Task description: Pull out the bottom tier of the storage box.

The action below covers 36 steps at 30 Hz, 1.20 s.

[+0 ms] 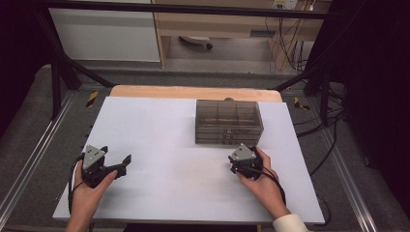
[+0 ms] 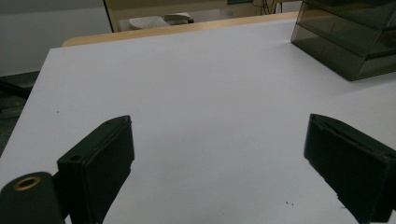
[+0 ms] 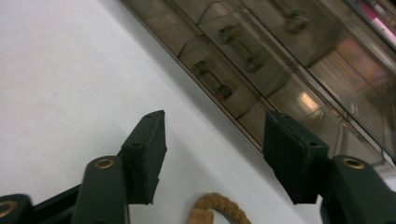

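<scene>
A smoky see-through drawer box (image 1: 228,122) stands on the white tabletop (image 1: 164,130), right of centre toward the back. My right gripper (image 1: 246,150) sits just in front of the box's near right corner. In the right gripper view its jaws stand apart (image 3: 215,135), aimed at the box's front (image 3: 289,65). A tan braided ring (image 3: 220,209) lies on the table low between them, and neither pad touches it. My left gripper (image 1: 117,157) rests near the left front of the table with its jaws wide open (image 2: 219,154) over bare white surface. The box (image 2: 355,42) lies far to the upper right in that view.
A strip of wooden table (image 1: 193,92) shows beyond the white top. Black frame bars (image 1: 63,63) rise at the back corners, and cables (image 1: 333,121) hang at the right. Broad open surface lies between the two grippers.
</scene>
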Available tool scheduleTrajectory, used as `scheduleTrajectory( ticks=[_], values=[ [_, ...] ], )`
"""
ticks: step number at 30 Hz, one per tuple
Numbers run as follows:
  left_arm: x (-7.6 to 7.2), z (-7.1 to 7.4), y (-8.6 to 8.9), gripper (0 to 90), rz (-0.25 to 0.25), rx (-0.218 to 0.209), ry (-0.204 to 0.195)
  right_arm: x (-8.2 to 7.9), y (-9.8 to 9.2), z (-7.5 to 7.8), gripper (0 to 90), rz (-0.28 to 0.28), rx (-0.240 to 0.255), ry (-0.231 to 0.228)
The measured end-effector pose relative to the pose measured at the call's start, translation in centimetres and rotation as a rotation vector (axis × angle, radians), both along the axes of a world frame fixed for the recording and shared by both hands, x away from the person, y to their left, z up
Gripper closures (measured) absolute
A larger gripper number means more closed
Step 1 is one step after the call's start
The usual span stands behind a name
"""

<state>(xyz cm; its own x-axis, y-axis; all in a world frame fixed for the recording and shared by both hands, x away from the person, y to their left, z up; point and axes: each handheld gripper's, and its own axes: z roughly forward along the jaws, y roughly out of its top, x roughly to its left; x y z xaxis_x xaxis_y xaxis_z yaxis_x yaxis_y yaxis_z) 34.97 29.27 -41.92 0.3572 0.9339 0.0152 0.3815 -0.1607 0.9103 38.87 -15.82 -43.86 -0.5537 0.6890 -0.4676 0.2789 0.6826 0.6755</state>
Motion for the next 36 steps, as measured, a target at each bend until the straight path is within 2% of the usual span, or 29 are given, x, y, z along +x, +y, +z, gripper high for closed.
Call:
scheduleTrajectory(
  ticks=[3,4,5,6,8,9,11,12,13,14,16,18,20,23,24,28,36],
  values=[
    [-0.1,-0.1,-0.1,8.1,-0.004,0.004,-0.002,0.2,1.0,-0.5,45.1,0.026,-0.074,-0.038],
    [-0.1,-0.1,0.0,8.2,-0.003,0.005,-0.003,0.3,1.6,-0.7,47.7,0.046,-0.131,-0.064],
    [-0.1,-0.1,0.0,8.2,-0.003,0.005,-0.003,0.3,1.6,-0.7,47.7,0.046,-0.131,-0.064],
    [-0.1,-0.1,0.0,8.3,-0.004,0.007,-0.002,0.4,2.2,-1.0,50.5,0.061,-0.188,-0.092],
    [-0.1,-0.1,0.0,8.3,-0.005,0.003,-0.003,0.5,2.7,-1.4,52.8,0.072,-0.238,-0.122],
    [-0.1,-0.1,0.0,8.3,-0.005,0.003,-0.003,0.5,2.7,-1.4,52.8,0.072,-0.238,-0.122],
    [-0.1,-0.1,-0.1,8.3,-0.008,0.007,-0.002,0.7,3.2,-1.8,55.9,0.086,-0.313,-0.156],
    [-0.1,-0.1,-0.1,8.4,-0.008,0.007,-0.002,0.7,3.2,-1.8,55.9,0.086,-0.313,-0.156],
    [-0.1,-0.1,-0.1,8.4,-0.008,0.007,-0.002,0.8,3.4,-2.0,57.6,0.088,-0.358,-0.179],
    [-0.2,-0.1,-0.1,8.4,-0.009,0.006,-0.003,0.8,3.4,-2.0,57.6,0.088,-0.358,-0.179],
    [-0.2,-0.2,0.0,8.4,-0.01,0.006,0.001,0.9,3.6,-2.3,60.1,0.092,-0.409,-0.207],
    [-0.2,-0.2,0.0,8.5,-0.01,0.006,0.001,0.9,3.8,-2.4,60.9,0.094,-0.422,-0.216],
    [-0.2,-0.2,0.0,8.5,-0.011,0.007,0.0,0.9,4.1,-2.7,63.0,0.104,-0.473,-0.236],
    [-0.2,-0.1,-0.2,8.5,-0.014,0.007,-0.006,1.0,4.3,-2.9,64.4,0.109,-0.501,-0.248],
    [-0.2,-0.1,-0.3,8.5,-0.016,0.01,-0.005,1.0,4.4,-3.0,65.8,0.118,-0.525,-0.259],
    [-0.3,0.1,-0.6,8.8,-0.021,0.023,-0.02,1.1,4.7,-3.3,68.8,0.119,-0.563,-0.279],
    [-0.3,0.0,-0.7,8.8,-0.024,0.025,-0.016,1.4,5.3,-4.0,73.2,0.147,-0.633,-0.297]
  ],
)
